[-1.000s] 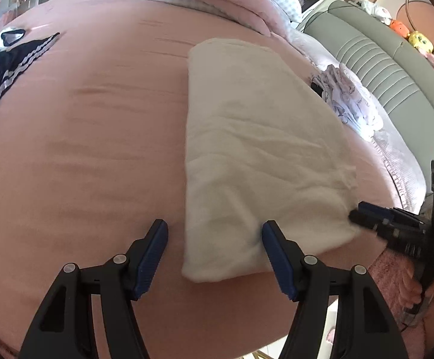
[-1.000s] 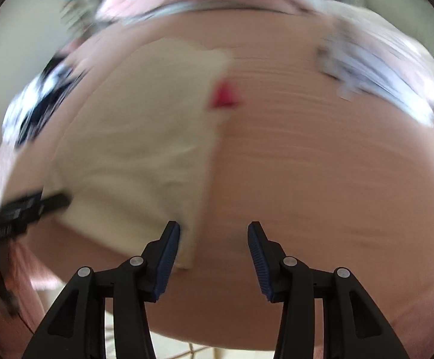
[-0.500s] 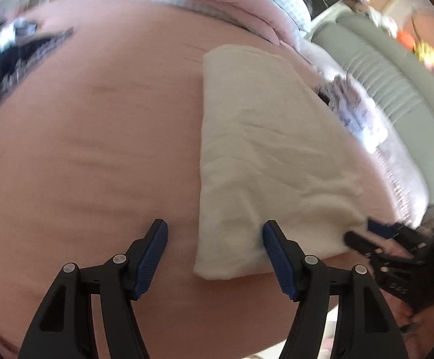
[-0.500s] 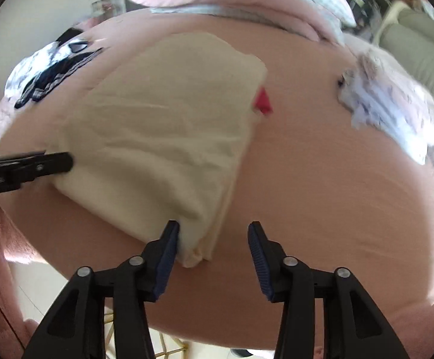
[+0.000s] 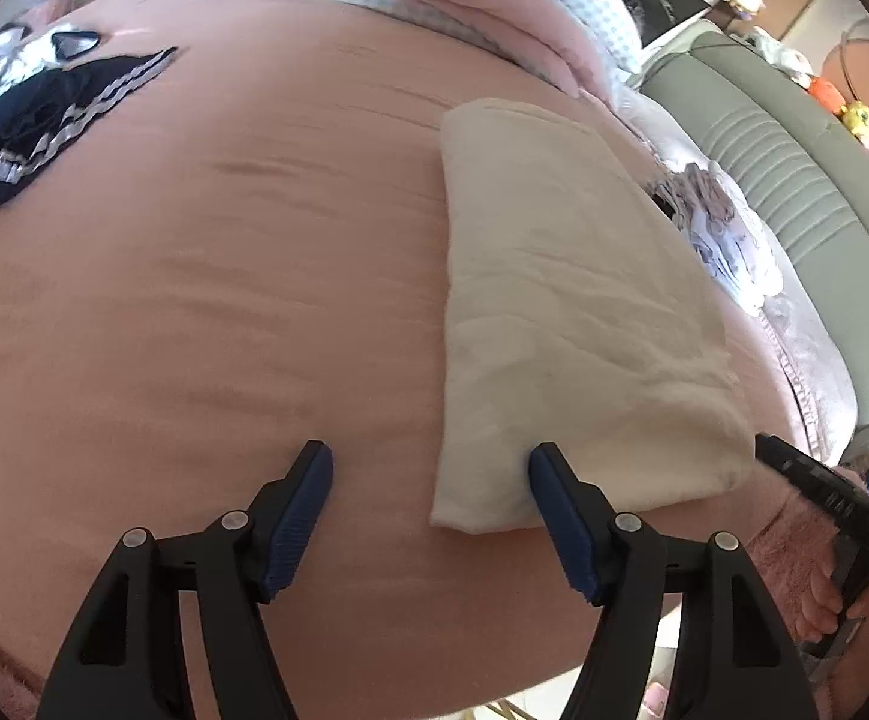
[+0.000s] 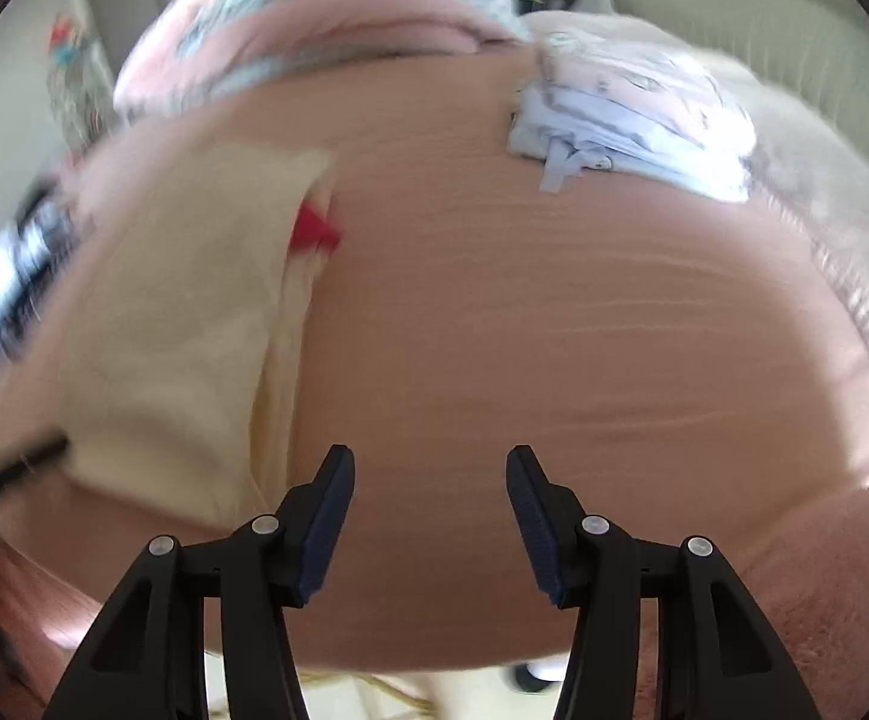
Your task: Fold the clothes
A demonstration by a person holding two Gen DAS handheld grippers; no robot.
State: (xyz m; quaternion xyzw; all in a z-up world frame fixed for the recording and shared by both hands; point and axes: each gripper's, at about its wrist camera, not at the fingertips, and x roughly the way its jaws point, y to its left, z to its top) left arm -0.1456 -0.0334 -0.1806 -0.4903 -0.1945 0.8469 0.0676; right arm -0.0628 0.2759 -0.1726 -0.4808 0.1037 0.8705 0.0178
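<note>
left gripper jaws wide apart with nothing pinched, corner of the folded cream cloth between them at 1 o'clock, right gripper opening over bare pink bed, empty, cloth at 10 o'clock

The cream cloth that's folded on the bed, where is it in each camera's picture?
Left wrist view: the cream cloth lies right of centre, its near edge by the right finger of the left hand-held gripper.
Right wrist view: the cream cloth is blurred, on the left side, left of the right hand-held gripper.
Shared landmark: the pale folded pile, beyond the cloth on the pink bed.
</note>
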